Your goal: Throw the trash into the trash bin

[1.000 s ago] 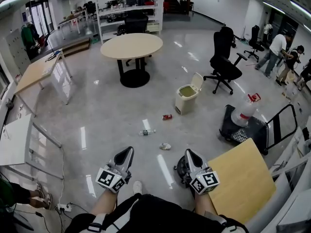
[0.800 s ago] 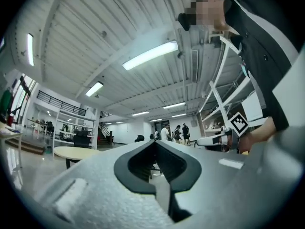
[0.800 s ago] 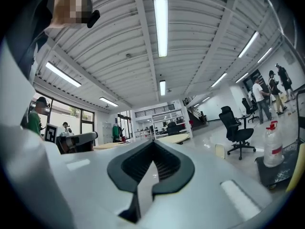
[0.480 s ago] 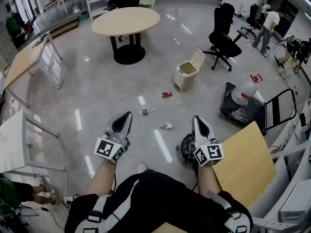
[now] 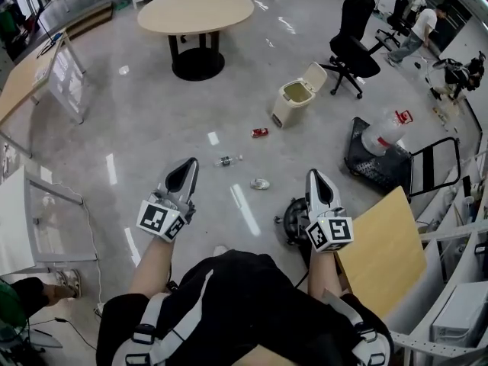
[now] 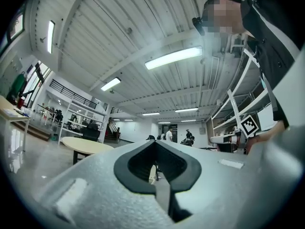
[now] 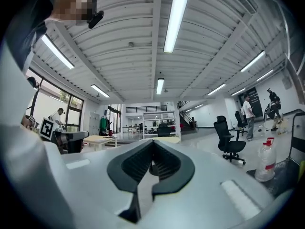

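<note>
Holding left tool (image 5: 186, 170) and right tool (image 5: 317, 183) both closed and empty, I list floor (image 5: 152, 143) trash ahead: bottle (image 5: 227, 160), crumpled wad (image 5: 260, 184), red can (image 5: 260, 133), open-lidded trash bin (image 5: 293, 101) beyond.

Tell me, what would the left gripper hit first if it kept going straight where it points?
Probably nothing nearby. The left gripper points about level over open floor, above the plastic bottle. The trash bin lies roughly ahead, but depth is unclear.
</note>
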